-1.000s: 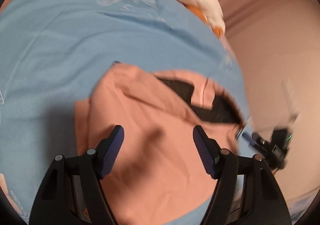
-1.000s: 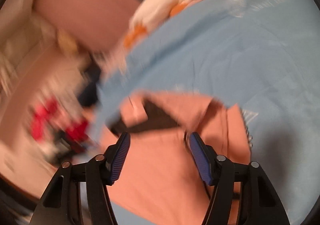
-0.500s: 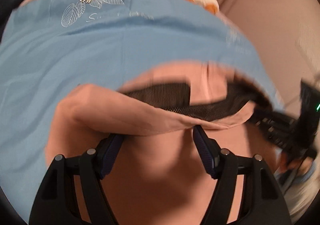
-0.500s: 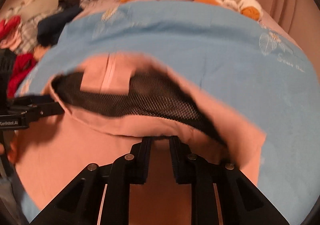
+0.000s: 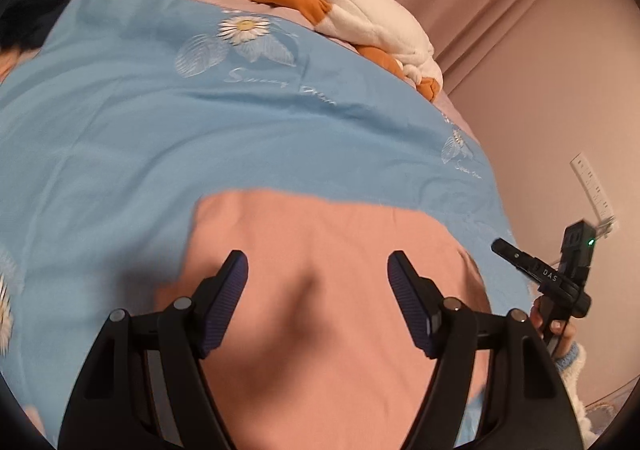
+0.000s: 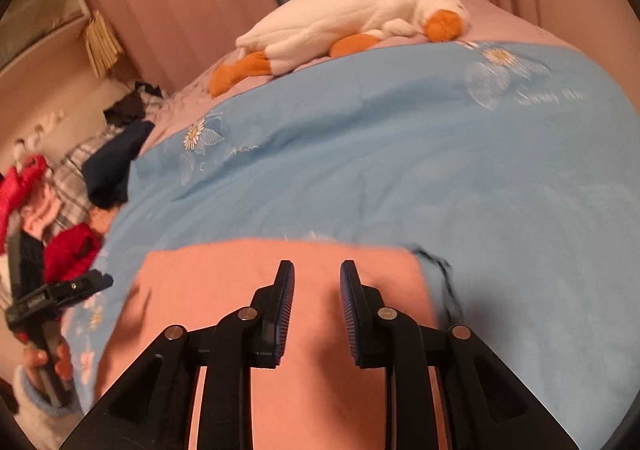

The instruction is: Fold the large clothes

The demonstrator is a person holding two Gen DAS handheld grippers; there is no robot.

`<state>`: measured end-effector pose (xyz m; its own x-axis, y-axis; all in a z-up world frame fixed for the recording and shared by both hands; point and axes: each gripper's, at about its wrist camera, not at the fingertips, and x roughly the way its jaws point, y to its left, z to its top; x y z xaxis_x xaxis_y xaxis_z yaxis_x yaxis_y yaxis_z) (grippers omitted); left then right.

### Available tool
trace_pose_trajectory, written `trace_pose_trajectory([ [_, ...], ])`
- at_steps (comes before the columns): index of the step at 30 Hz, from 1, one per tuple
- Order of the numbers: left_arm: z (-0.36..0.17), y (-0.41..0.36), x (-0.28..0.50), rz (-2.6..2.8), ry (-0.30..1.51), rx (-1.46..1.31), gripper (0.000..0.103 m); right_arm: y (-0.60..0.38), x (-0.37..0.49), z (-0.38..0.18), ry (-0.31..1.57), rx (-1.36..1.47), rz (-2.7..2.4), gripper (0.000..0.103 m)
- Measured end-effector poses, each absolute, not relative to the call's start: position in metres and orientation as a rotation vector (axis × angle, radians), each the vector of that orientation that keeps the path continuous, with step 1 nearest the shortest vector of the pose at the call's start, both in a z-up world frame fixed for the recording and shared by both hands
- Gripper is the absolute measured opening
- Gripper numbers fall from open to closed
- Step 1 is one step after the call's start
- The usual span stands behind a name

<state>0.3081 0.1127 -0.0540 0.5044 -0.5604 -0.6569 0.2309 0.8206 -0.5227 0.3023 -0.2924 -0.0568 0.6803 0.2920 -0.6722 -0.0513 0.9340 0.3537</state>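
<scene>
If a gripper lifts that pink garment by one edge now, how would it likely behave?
Probably floppy: the pink garment lies flat in soft folds on the blue quilt, so it would droop. Likely light, being thin. A push would probably bunch it rather than slide it.

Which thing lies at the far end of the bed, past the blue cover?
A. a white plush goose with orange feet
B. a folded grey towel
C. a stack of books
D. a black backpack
A: the right wrist view shows a white goose with orange feet and beak lying beyond the blue cover, far behind the pink garment.
</scene>
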Motion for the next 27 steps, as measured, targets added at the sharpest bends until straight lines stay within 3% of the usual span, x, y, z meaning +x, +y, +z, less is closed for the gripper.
trace_pose_trajectory([
  [5, -0.07, 0.153, 0.252, -0.454, 0.952, -0.46, 0.08, -0.339, 0.244, -0.068, 0.801, 0.446, 0.184, 0.049],
  [14, -0.116, 0.189, 0.198, -0.49, 1.0, -0.786, 0.085, -0.344, 0.2, -0.12, 0.916, 0.605, 0.222, 0.05],
  [27, -0.103, 0.16, 0.205, -0.642, 1.018, -0.76, 0.085, -0.321, 0.209, -0.123, 0.923, 0.635, 0.313, 0.05],
])
